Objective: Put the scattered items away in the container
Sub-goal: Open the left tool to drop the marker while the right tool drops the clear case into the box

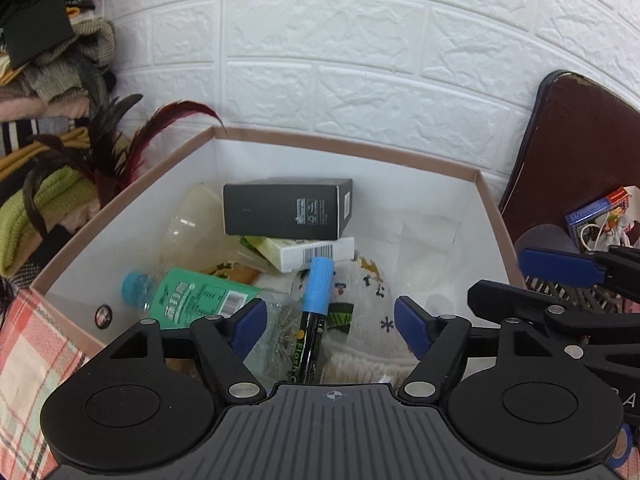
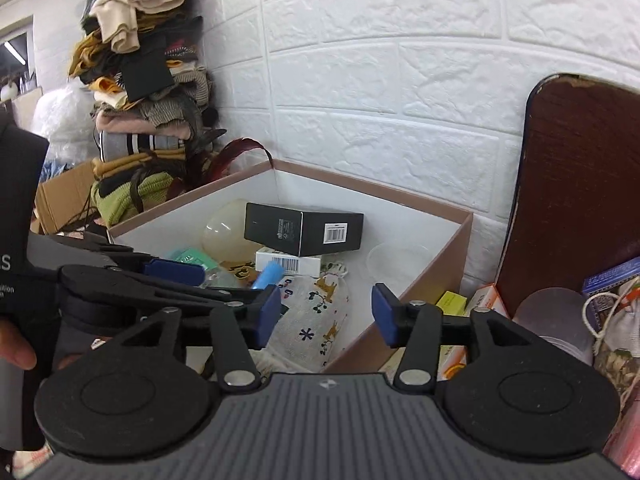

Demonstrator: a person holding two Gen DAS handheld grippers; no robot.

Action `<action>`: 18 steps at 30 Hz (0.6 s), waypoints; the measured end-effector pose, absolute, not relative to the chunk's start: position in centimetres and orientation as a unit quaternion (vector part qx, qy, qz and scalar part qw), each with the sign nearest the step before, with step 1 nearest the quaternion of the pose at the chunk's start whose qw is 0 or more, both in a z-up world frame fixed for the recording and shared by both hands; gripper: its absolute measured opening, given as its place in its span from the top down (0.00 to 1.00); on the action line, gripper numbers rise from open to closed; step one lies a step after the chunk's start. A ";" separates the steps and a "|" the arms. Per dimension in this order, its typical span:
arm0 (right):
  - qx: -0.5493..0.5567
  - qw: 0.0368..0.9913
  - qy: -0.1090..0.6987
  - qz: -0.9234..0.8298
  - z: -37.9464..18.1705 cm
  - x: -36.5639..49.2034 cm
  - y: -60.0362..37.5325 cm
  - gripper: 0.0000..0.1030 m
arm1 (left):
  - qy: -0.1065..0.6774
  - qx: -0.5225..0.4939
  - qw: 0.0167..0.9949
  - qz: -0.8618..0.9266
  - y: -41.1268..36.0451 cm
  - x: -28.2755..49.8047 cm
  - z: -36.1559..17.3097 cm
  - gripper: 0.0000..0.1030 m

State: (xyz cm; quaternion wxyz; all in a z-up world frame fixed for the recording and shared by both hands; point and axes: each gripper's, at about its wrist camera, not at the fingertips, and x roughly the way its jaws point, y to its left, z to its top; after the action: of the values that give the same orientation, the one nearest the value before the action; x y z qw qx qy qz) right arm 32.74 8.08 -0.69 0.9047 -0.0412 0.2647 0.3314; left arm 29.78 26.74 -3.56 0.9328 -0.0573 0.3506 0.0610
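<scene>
Both claws, left [image 1: 330, 320] and right [image 2: 325, 314], gape empty above the box [image 1: 120, 200].

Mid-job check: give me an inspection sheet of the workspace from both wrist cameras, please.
Surface: checked cloth under the box's left side.
Job's things: box holds black carton, white carton, bottle, blue-capped marker, printed pouch, clear cup.
Clutter: small cartons and a drawstring bag outside the box, to its right.
Grippers: left gripper open over the marker; right gripper open, nothing between its fingers.
Cables: nothing seen.
Surroundings: white brick wall, piled clothes, brown board.
</scene>
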 end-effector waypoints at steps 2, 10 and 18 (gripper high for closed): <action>-0.045 0.906 0.271 0.320 -0.9 32.7 7.9 0.28 | 0.351 -0.054 0.933 0.062 26.6 29.4 -3.6 0.19; -0.022 0.905 0.280 0.320 -0.8 31.6 5.9 0.12 | 0.342 -0.050 0.936 0.072 25.4 27.0 -2.4 0.09; -0.015 0.903 0.267 0.337 0.9 28.8 3.3 0.03 | 0.312 -0.037 0.946 0.083 23.1 22.6 -0.1 0.00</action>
State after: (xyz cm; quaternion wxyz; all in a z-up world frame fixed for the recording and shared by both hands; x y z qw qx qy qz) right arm 28.80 3.33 0.92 0.9028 -0.0148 0.2669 0.3369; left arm 22.60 23.08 -0.13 0.9457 -0.0367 0.3119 0.0831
